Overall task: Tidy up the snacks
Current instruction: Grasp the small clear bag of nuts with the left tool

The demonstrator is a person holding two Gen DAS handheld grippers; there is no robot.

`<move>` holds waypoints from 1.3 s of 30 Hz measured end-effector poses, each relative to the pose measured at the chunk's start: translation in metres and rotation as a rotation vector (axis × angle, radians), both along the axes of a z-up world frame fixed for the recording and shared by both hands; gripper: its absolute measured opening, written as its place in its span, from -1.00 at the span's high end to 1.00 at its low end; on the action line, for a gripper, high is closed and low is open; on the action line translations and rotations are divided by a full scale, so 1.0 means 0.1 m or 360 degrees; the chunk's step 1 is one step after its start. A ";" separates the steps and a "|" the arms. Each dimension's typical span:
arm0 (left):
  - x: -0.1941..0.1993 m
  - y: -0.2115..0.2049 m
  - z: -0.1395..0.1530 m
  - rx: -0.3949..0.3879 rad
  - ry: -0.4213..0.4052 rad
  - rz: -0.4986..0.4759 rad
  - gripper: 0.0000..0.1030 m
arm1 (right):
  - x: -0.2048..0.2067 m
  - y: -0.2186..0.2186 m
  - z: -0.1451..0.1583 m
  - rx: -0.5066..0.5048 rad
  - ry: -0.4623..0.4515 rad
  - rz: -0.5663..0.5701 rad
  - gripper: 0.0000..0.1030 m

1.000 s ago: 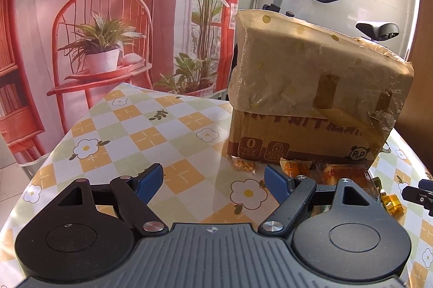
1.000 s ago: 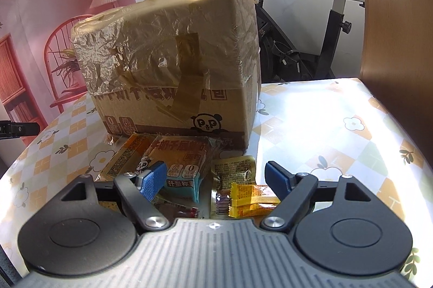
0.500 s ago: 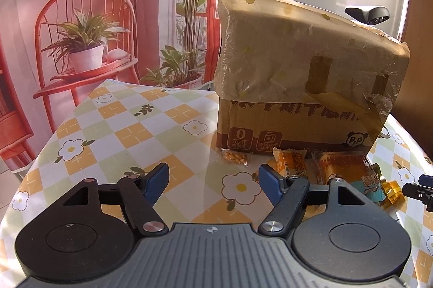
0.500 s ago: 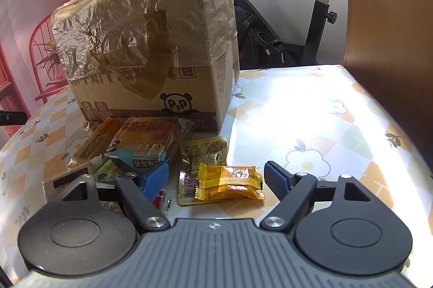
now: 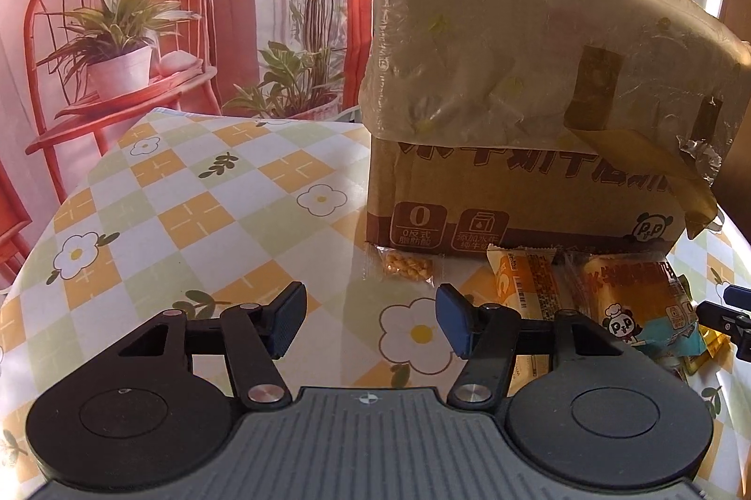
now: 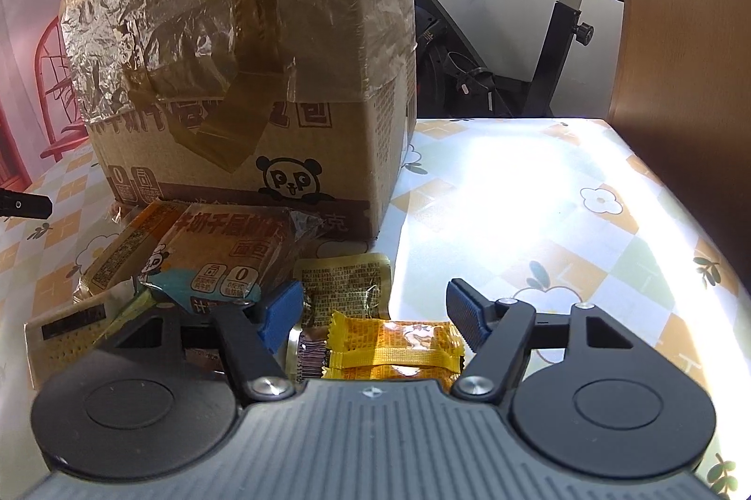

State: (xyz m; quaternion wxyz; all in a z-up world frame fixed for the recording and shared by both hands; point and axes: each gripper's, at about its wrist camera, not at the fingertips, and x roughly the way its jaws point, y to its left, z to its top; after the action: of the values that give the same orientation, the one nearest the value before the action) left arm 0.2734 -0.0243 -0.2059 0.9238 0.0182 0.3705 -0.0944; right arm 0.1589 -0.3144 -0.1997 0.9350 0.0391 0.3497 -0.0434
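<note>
Two grippers, both with jaws apart and gripping nothing. Left gripper [image 5: 368, 324] hangs over bare tablecloth [image 5: 187, 218], facing the box [image 5: 516, 77]. A small corn packet [image 5: 407, 266] lies at the box's near-left base, beyond the left fingertips. Right gripper [image 6: 375, 312] sits low over the snack pile before the box [image 6: 244, 54]: a yellow packet [image 6: 394, 347] lies between its fingers, a tan sachet [image 6: 345, 284] just beyond. Bread pack [image 6: 220, 256] leans against the box, overlapping an orange packet [image 6: 126, 251] to its left.
</note>
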 end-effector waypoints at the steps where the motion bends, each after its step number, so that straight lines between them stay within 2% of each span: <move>1: 0.08 -0.03 -0.04 -0.0009 0.0013 -0.0001 -0.24 | 0.00 0.00 -0.02 0.0000 -0.0010 -0.0007 -0.37; 6: 0.40 -0.13 -0.16 0.0001 0.0028 0.0040 -0.24 | -0.01 -0.01 -0.08 -0.0014 -0.0035 -0.0047 -0.37; 13: 0.69 -0.24 -0.35 -0.0025 0.0091 0.0181 -0.25 | -0.04 -0.04 -0.10 0.0017 -0.0045 -0.0073 -0.37; 18: 0.67 -0.25 -0.40 0.0002 0.0122 0.0169 -0.28 | -0.03 -0.05 -0.13 0.0041 -0.0032 -0.0076 -0.37; 24: 0.45 -0.12 -0.40 0.0080 0.0136 0.0105 -0.28 | -0.03 -0.07 -0.14 0.0065 -0.0041 -0.0080 -0.37; 30: 0.44 0.03 -0.36 0.0014 0.0183 0.0130 -0.28 | -0.04 -0.07 -0.14 0.0080 -0.0045 -0.0071 -0.37; 36: 0.54 -0.07 -0.33 -0.0084 0.0177 0.0150 -0.27 | -0.04 -0.06 -0.15 0.0087 -0.0045 -0.0074 -0.37; 39: 0.58 -0.19 -0.35 -0.0039 0.0157 0.0177 -0.22 | -0.03 -0.05 -0.15 0.0090 -0.0045 -0.0074 -0.37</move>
State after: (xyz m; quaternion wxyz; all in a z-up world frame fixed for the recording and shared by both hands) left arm 0.3309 -0.0428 -0.2413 0.9084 -0.0184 0.4148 -0.0484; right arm 0.1557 -0.3199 -0.2145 0.9371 0.0741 0.3366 -0.0547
